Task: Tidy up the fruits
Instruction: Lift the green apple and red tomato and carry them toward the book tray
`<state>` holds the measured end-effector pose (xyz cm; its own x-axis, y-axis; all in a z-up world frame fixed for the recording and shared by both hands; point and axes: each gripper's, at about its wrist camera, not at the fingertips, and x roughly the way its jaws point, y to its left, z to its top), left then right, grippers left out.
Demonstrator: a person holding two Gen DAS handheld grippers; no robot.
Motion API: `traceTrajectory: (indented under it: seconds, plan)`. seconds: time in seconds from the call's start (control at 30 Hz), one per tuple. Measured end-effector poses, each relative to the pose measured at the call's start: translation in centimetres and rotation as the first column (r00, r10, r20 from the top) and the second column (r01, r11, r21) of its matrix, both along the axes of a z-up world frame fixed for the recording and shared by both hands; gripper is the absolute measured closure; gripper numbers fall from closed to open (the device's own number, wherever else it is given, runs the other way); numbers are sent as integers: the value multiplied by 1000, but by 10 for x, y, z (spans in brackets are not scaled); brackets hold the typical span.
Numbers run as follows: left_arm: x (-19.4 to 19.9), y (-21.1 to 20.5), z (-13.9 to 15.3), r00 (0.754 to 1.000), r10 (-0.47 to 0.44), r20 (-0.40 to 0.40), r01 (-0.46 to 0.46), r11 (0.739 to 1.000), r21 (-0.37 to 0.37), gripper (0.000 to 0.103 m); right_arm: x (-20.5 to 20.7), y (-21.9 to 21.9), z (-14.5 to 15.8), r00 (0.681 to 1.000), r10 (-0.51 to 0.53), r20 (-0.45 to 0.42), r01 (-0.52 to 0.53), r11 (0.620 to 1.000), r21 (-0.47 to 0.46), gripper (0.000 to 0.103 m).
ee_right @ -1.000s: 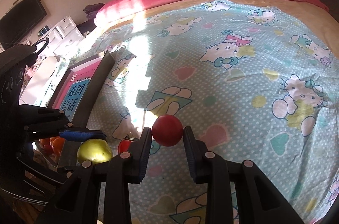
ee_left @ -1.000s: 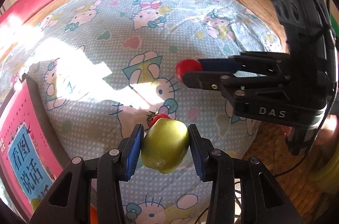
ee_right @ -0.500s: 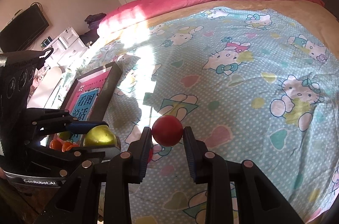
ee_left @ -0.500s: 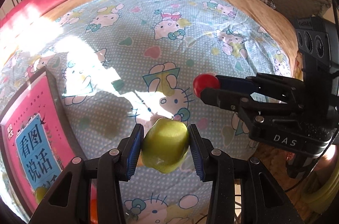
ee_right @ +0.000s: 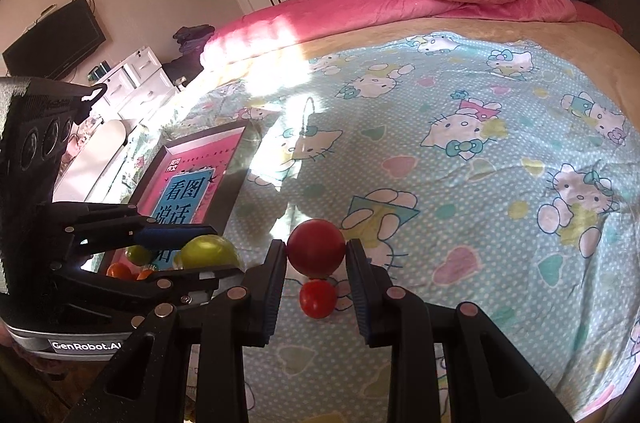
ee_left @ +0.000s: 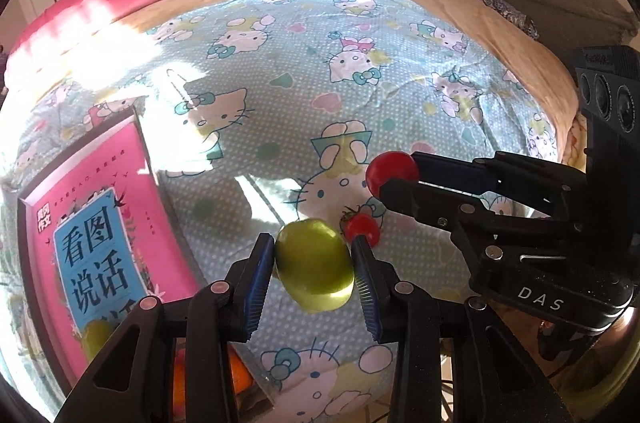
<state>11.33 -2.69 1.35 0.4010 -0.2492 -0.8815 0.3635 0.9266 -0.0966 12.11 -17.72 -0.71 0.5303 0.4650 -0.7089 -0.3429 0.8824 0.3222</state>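
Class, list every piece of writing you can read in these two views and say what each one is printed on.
"看图说话": large white characters on the blue panel of the pink book cover.
"DAS": on the body of the right tool, seen from the left wrist.
"GenRobot.A": cut off at the edge, on the body of the left tool, seen from the right wrist.
Small print along the cover's top and corner badge: too small to read.

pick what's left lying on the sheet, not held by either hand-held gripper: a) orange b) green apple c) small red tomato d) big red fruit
c: the small red tomato lies on the sheet, while the green apple and big red fruit are each gripped.
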Motion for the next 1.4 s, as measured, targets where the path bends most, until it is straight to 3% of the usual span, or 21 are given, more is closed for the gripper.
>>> traceTrajectory:
  seconds: [0.1,0.23,0.33,0.57,0.63,0.77,0.83,0.9,1.03,1.13,1.33,1.4]
  plan:
    - [-4,11,5,1000,15,14,-15,1000,-15,74,-3,11,5,1000,6,10,-6,1000,5,72]
    - [-2,22,2,1000,26,15,-26,1000,-10,75,-7,31,8,999,39,19,-39,999,-17,73]
    - [4,27,-13,999,30,-17,-30,999,-38,75,-7,42,4,999,48,17,-48,998,-39,80]
    - [-5,33,-29,999,-26,-26,24,995,-96,75,-1,24,-12,999,34,-36,-36,999,-40,80]
    - [-5,37,-31,999,-25,-26,22,995,-96,73,4,16,-19,998,26,-61,-28,999,-39,80]
    - [-13,40,-31,998,-58,-30,55,993,-100,52,13,5,-40,993,22,-119,-30,998,-64,80]
    - [-21,35,-33,995,-94,-31,90,990,-104,51,13,3,-45,992,26,-126,-37,996,-87,80]
    - [-28,28,-37,993,-110,-41,107,992,-60,45,12,0,-44,992,40,-122,-50,996,-75,80]
    - [-40,10,-49,986,-155,-69,158,986,48,44,9,0,-40,991,68,-112,-74,996,-53,79]
    - [-40,3,-59,984,-144,-103,156,981,119,44,9,1,-42,988,78,-130,-85,995,-53,72]
    - [-39,0,-63,985,-113,-132,128,986,105,44,12,5,-53,979,87,-182,-95,995,-37,67]
    - [-39,-2,-70,982,-97,-162,115,988,107,50,13,10,-56,977,102,-189,-111,993,-41,67]
